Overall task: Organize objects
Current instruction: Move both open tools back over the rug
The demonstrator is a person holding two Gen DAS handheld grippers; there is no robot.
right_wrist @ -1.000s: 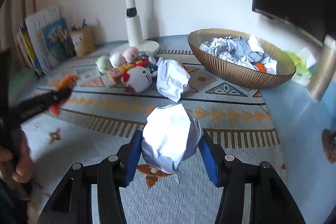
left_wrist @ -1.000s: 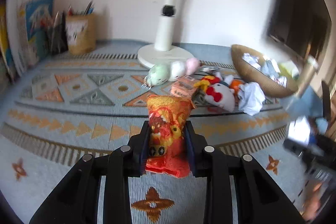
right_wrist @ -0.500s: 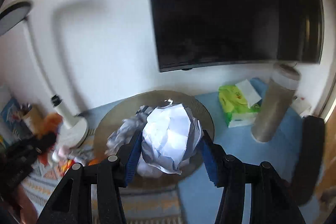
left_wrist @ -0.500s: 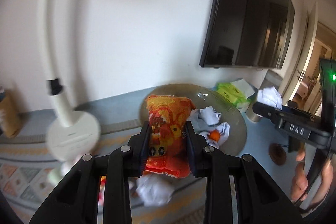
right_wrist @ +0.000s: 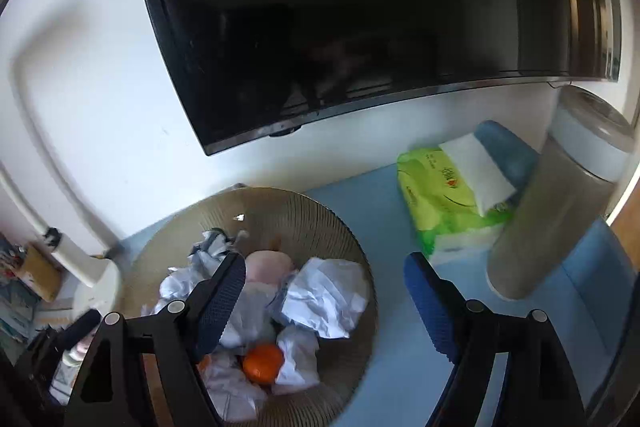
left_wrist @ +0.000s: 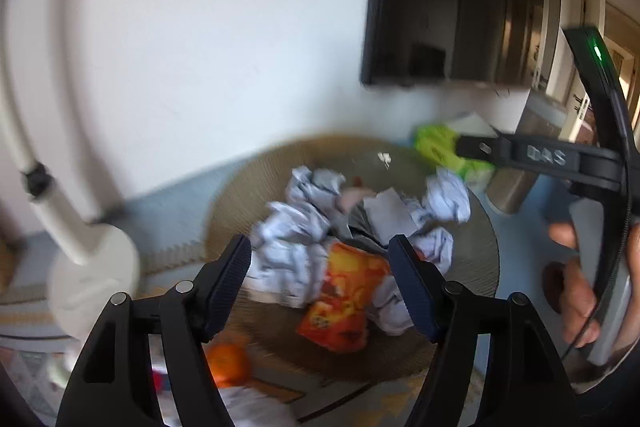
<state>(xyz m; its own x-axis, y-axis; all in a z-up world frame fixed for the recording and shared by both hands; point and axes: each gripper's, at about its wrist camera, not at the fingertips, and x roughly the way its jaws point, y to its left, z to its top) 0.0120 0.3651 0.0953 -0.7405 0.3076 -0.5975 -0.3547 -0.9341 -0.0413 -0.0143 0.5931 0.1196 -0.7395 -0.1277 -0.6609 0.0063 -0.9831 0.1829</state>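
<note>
Closest in, the left gripper (left_wrist: pixel 320 269) is seen with its jaws opening, nothing pinched between the pads. The orange snack packet (left_wrist: pixel 343 301) is already lying loose in the woven bowl (left_wrist: pixel 248 195), tilted against the crumpled papers (left_wrist: pixel 296 227), kinda blurry though. The right gripper (right_wrist: pixel 324 289) is opening too, with its jaws spread and empty. A crumpled paper ball (right_wrist: pixel 324 297) is seen resting in the bowl (right_wrist: pixel 320 223) just past them, on top of the other wads. An orange fruit (right_wrist: pixel 263 363) is tucked low in the pile, and something pale pink (right_wrist: pixel 267 267) is half buried further back, probably a soft toy, hard to say. The bowl is set on a blue surface (right_wrist: pixel 384 307). Beside it, to the right, a green tissue pack (right_wrist: pixel 444 203) is leaned against a grey cylinder (right_wrist: pixel 560 227). A white lamp base (left_wrist: pixel 92 275) is parked left of the bowl. Behind everything, a dark screen (right_wrist: pixel 360 7) is mounted on the white wall.
</note>
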